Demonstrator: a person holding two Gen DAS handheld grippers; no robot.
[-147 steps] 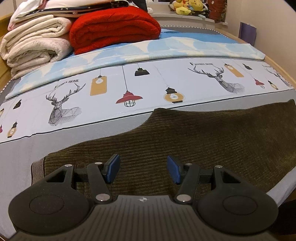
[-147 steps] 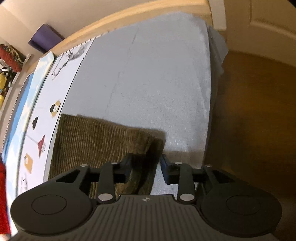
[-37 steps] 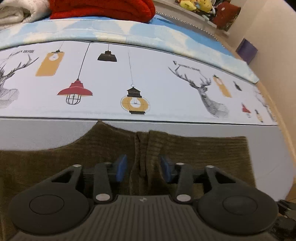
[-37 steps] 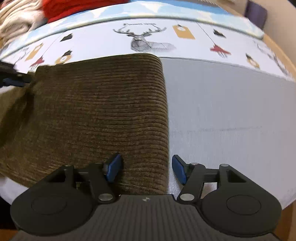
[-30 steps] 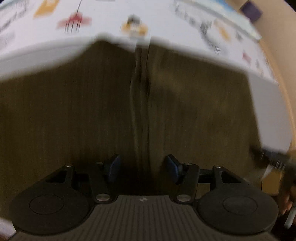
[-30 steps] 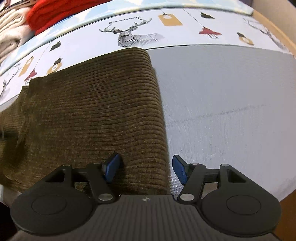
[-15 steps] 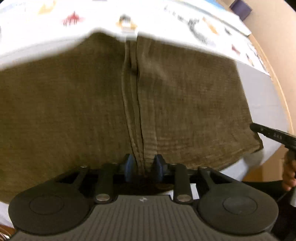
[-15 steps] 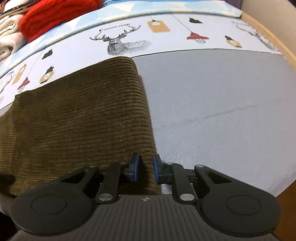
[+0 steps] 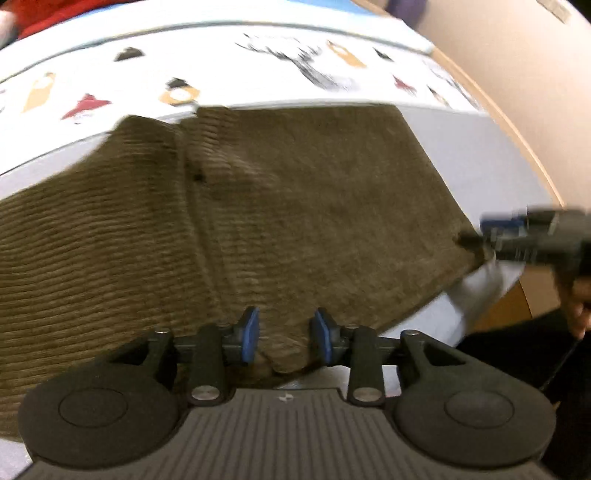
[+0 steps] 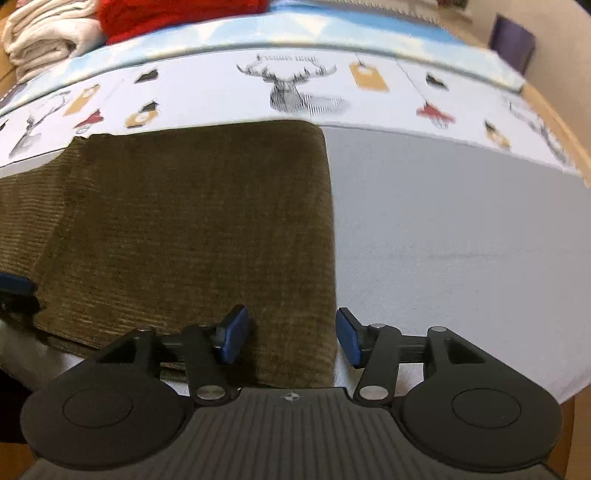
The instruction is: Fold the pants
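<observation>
Brown corduroy pants (image 9: 295, 206) lie folded on the grey part of the bed sheet (image 10: 461, 229), their seam running toward the camera in the left wrist view. My left gripper (image 9: 285, 334) is at the near edge by that seam; its jaws are opening, and a loose hump of cloth sits between the blue pads (image 9: 249, 330) without being pressed. My right gripper (image 10: 291, 338) straddles the pants' (image 10: 192, 221) right near corner, its jaws opening wide and clear of the cloth. The right gripper (image 9: 517, 236) also shows blurred at the pants' corner in the left wrist view.
The sheet's printed band with deer and lamps (image 10: 295, 88) runs behind the pants. A red blanket (image 10: 177, 14) and white folded blankets (image 10: 48, 33) are stacked at the back left. The wooden bed frame (image 9: 517, 147) curves along the right. The bed's near edge is just below both grippers.
Half a second ago both grippers were pinched on the pants' near edge; now both sets of jaws have parted and let the cloth go. Both hands have shifted and rolled slightly.
</observation>
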